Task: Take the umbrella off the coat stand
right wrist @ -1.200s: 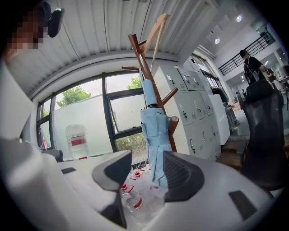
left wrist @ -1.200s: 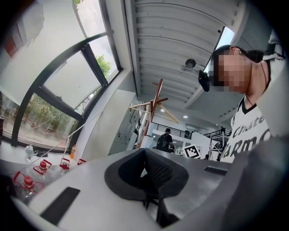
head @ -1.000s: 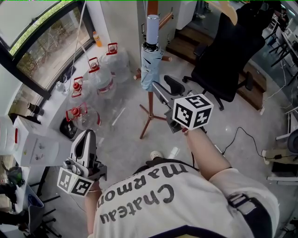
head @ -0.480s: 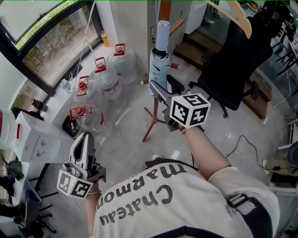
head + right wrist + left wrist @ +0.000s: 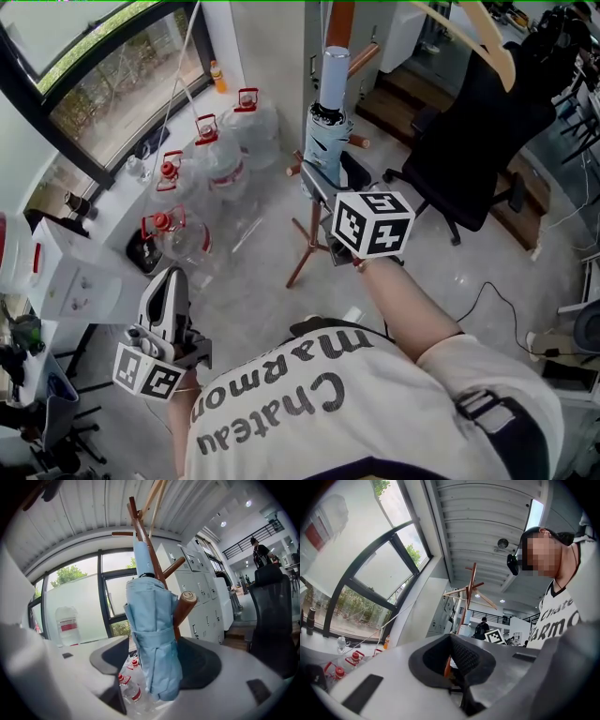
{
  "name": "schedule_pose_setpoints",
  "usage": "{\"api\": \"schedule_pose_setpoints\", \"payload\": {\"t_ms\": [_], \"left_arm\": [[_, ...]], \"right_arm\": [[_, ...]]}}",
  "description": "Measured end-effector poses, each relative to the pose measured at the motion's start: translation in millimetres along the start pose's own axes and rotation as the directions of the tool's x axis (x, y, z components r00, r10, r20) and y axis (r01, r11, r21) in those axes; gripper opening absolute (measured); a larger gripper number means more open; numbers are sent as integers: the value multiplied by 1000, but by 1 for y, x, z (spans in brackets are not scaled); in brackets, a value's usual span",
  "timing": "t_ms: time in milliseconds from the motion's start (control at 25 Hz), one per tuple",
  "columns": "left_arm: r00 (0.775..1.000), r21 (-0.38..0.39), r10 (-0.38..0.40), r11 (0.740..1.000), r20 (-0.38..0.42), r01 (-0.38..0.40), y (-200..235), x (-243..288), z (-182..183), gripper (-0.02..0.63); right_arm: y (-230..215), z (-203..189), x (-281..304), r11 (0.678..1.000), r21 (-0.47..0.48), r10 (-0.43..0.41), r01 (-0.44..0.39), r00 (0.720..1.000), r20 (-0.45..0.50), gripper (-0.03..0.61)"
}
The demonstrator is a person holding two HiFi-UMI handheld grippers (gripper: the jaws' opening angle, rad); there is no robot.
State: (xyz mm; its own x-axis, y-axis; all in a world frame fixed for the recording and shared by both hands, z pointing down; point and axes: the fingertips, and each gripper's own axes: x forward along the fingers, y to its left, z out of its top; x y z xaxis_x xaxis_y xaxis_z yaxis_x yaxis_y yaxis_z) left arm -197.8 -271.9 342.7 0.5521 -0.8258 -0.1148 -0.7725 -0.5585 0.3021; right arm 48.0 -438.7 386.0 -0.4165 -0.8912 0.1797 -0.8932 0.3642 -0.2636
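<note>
Against the big windows (image 5: 70,585), the umbrella (image 5: 152,634) hangs on the coat stand (image 5: 140,527) between the opening jaws of the right claw (image 5: 157,662), not yet gripped or lifted off; the left claw (image 5: 451,657) is closed and empty.

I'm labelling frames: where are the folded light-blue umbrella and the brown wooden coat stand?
Folded light-blue umbrella (image 5: 152,616): right gripper view, folded canopy.
Brown wooden coat stand (image 5: 339,21): head view, upper pole.

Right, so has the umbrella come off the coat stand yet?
No, the light blue umbrella hangs folded and strapped against the pole of the wooden coat stand.
</note>
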Motion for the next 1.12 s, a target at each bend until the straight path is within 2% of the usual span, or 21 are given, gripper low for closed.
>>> {"api": "schedule_pose_setpoints", "payload": {"t_ms": [560,880,1120], "left_arm": [[997,18,72,997,15,-72,9,-5,4,23],[997,5,76,997,25,-76,9,-3,-2,23],[997,15,70,997,43,-71,8,-2,5,23]], "right_arm": [[-6,2,24,1000,13,0,-1,1000,26,314],[-9,1,26,1000,-1,27,-26,999,36,314],[-8,2,23,1000,-28,-2,3,1000,27,302]]}}
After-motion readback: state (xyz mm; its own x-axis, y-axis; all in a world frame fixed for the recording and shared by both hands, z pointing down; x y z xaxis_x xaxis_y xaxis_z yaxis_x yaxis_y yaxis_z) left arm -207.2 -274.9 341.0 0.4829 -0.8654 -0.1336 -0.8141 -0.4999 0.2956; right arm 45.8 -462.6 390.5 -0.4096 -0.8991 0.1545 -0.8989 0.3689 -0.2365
